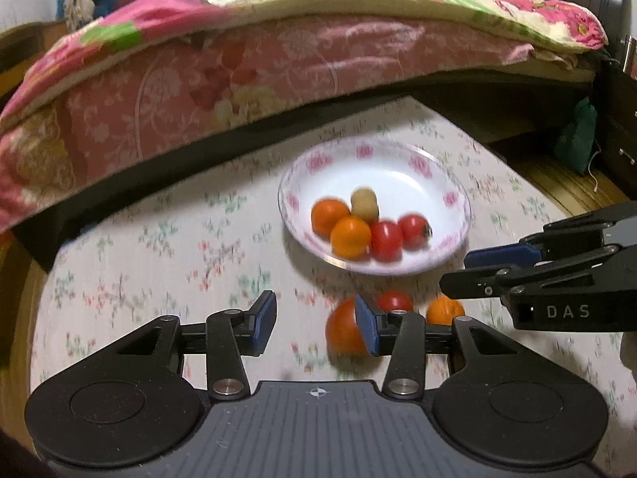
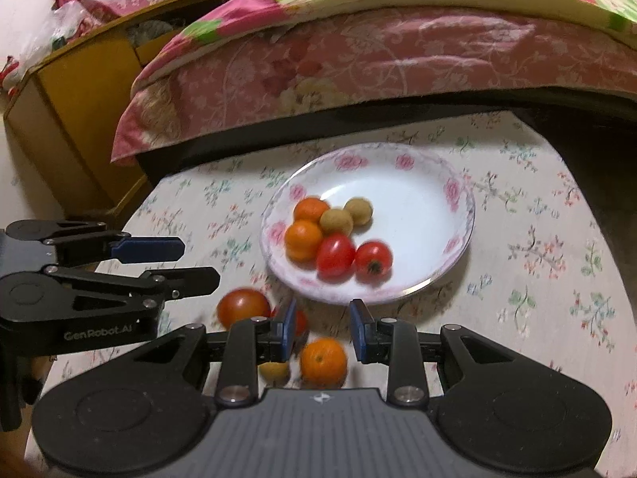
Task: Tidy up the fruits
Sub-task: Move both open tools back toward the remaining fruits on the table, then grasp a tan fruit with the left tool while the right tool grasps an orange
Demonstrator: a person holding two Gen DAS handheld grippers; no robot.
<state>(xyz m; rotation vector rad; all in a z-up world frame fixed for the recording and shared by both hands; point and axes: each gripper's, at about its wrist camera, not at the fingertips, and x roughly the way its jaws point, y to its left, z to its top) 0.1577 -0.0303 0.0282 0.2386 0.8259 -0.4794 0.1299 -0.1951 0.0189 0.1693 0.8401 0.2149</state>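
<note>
Four fruits left near the plate (image 2: pixel 458 263); orange (image 2: pixel 323 360) is light, squishy, rolls easy, so grab its sides. Both grippers' jaws released, empty: right gripper (image 2: pixel 323 328), left gripper (image 1: pixel 314 322).

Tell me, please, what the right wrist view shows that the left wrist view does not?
Only the right wrist view shows the yellow wooden cabinet, a small yellowish fruit on the cloth and a second brownish fruit on the plate. Only the left wrist view shows the dark green pouch. Both share the floral-rimmed white plate and the loose orange citrus fruit.
</note>
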